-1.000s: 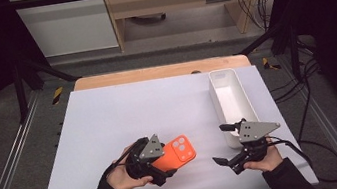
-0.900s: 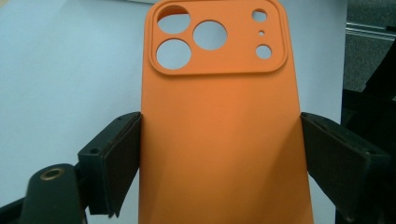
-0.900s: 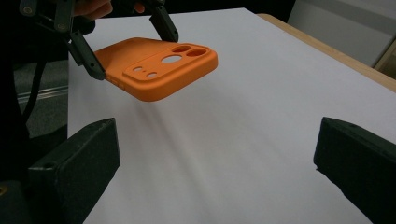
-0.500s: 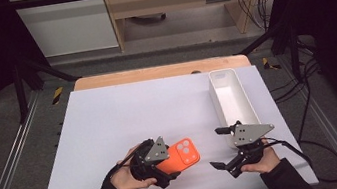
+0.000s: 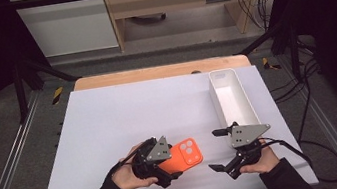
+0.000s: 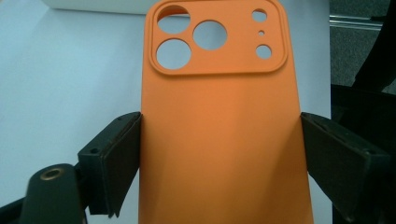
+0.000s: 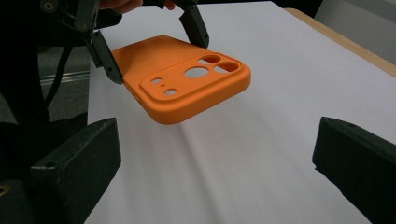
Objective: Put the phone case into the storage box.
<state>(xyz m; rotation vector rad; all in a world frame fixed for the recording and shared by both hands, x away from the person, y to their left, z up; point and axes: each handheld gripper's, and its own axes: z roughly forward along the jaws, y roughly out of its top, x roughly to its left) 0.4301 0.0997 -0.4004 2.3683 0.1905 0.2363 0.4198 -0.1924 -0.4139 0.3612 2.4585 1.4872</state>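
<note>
An orange phone case (image 5: 186, 154) with camera cut-outs hangs just above the white table sheet near the front edge. My left gripper (image 5: 169, 165) is shut on its plain end. In the left gripper view both pads press the long sides of the phone case (image 6: 219, 130), camera end pointing away. My right gripper (image 5: 214, 150) stands open a short way to the right of it, jaws turned toward it. In the right gripper view the phone case (image 7: 187, 79) floats ahead of my wide-apart right gripper (image 7: 215, 158), held by the left gripper (image 7: 149, 44).
A long white tray (image 5: 230, 98) lies at the right side of the white sheet (image 5: 124, 116), just beyond my right gripper. A wooden table edge (image 5: 158, 72) runs along the back. Cables trail off to the right.
My right gripper has edged slightly left toward the case. The left gripper and the case have stayed in place.
</note>
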